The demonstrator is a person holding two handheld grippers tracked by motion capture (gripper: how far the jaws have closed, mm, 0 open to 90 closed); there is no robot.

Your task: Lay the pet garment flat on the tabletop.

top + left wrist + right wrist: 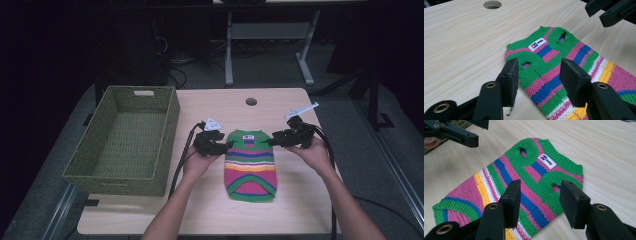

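Note:
A small striped knitted sweater [251, 165] in green, pink, blue, yellow and white lies flat on the wooden table [230, 107], its neck end with a white label [538, 44] pointing away from me. My left gripper [226, 145] is open at the sweater's left shoulder, its jaws straddling the green armhole cuff [527, 63]. My right gripper [273, 141] is open at the right shoulder, jaws on either side of the other cuff [554, 183]. Neither gripper holds anything.
An empty green woven basket [127, 140] stands on the table's left side. A round cable hole [251, 101] sits near the far edge. Bare tabletop lies in front of the sweater's hem [252, 192] and to its right.

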